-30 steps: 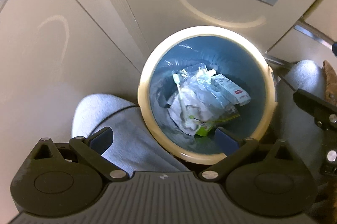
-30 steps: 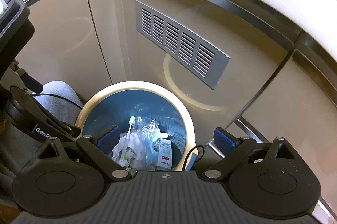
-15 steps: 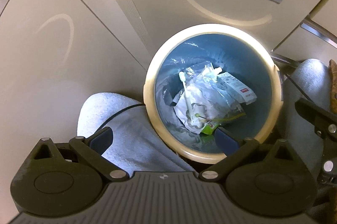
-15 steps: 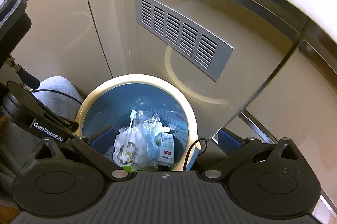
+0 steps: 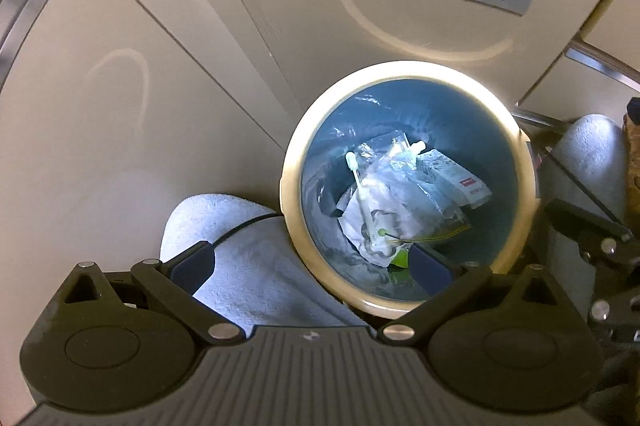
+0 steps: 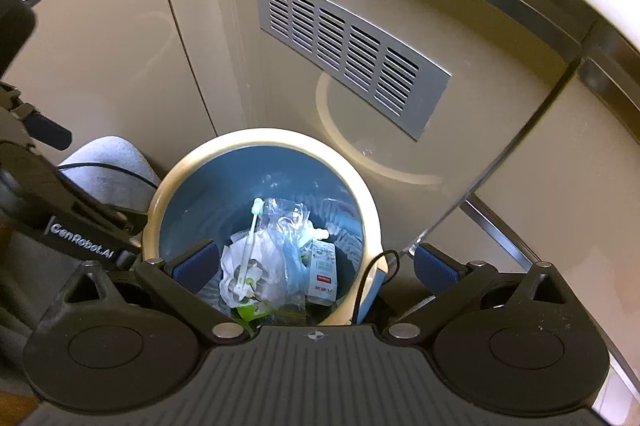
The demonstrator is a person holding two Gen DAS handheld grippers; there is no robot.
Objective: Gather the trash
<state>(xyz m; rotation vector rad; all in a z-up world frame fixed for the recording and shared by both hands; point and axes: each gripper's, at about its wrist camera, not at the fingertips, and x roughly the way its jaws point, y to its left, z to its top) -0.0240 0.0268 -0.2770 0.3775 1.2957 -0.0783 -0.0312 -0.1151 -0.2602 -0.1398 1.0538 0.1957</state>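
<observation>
Cream-rimmed bin (image 5: 408,78) holds wrappers (image 5: 394,202), swab (image 5: 360,186) — both tongs (image 5: 312,266) (image 6: 314,266) apart, empty.

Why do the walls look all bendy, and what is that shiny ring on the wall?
Left wrist view: the fisheye lens curves the straight cabinet panels; the pale ring is the trash bin rim's reflection. Right wrist view: same bending, with another reflection under the vent grille.

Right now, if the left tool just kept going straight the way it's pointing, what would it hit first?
Most likely the near rim of the bin. The left tool stands open, empty, centred about there; depth is unclear, so it might reach the grey cloth first.
</observation>
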